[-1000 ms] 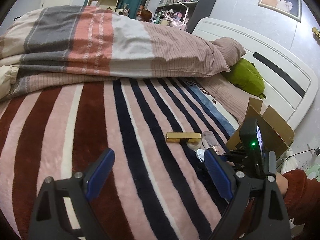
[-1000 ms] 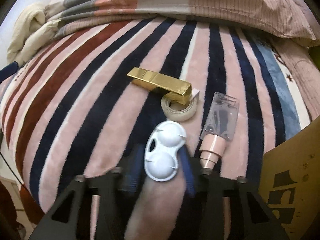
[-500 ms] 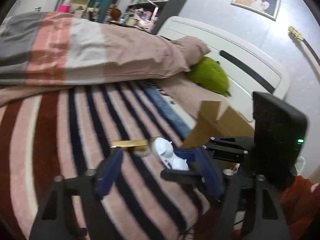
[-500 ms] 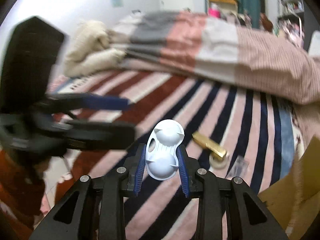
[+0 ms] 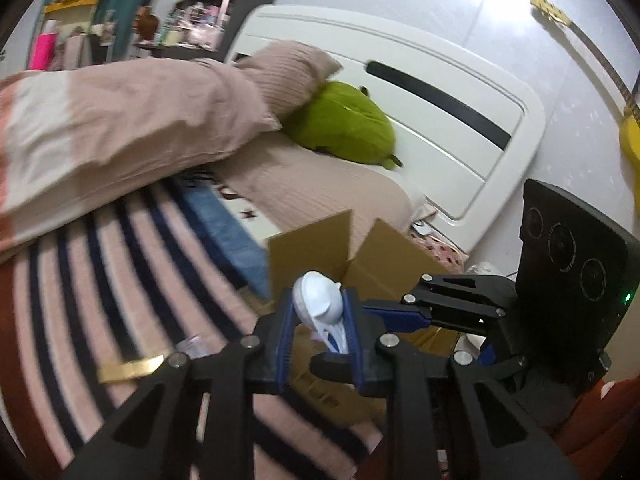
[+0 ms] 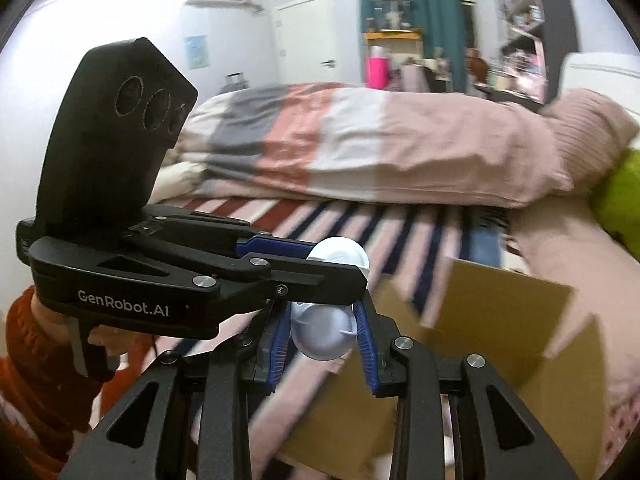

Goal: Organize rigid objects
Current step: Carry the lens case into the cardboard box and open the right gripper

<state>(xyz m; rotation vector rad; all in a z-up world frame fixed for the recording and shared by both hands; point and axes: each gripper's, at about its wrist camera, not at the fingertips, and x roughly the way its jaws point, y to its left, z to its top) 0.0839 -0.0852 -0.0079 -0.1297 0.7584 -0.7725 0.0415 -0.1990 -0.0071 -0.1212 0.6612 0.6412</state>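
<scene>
A white two-lobed plastic case [image 5: 318, 296] hangs in the air above the striped blanket, gripped from both sides. In the left wrist view my left gripper [image 5: 319, 320] has its jaws closing, and the blue pads press on one lobe. The right gripper's fingers [image 5: 400, 315] come in from the right. In the right wrist view my right gripper [image 6: 323, 322] is shut on the lower lobe of the case [image 6: 324, 340]. There the left gripper [image 6: 336, 264] clasps the upper lobe from the left. An open cardboard box [image 5: 312, 248] stands just behind the case.
A gold bar [image 5: 130, 368] and a clear bottle [image 5: 192, 348] lie on the striped blanket [image 5: 100, 280]. The box [image 6: 500, 312] sits at the bed's right side. A folded quilt [image 6: 360, 148], a green plush [image 5: 344, 128] and the white headboard [image 5: 440, 120] lie beyond. A hand in a rust-red sleeve [image 6: 24, 360] holds the left gripper.
My right gripper lifted the white case off the blanket and carried it toward the box. My left gripper swung right, met it in the air and shut on its free lobe.
</scene>
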